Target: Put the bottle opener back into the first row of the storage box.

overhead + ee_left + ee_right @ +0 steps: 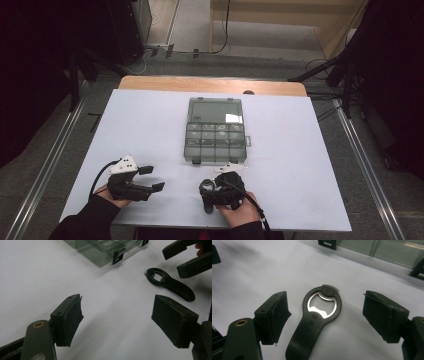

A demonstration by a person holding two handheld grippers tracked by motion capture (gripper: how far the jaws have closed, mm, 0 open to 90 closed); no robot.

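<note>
**Right gripper poised over the bottle opener, jaws spread**

Your right gripper [325, 316] sits near the front edge of the table, just right of centre, with its jaws spread wide. The black bottle opener [315, 320] lies flat on the white table [300, 165] between them, touched by neither jaw. Its ring end with the metal insert points away from you, toward the box, and its handle runs back toward your hand.

Your left gripper [151, 178] rests to the left of it, near the front edge, and its jaws are also spread apart with nothing between them. They point rightward across the table. From the left gripper view the bottle opener [170, 283] lies ahead and to the right, with the right gripper's jaws just beyond it.

The clear compartment box [216, 131] sits at the middle of the table, just beyond the opener, its latches on the near side.
</note>
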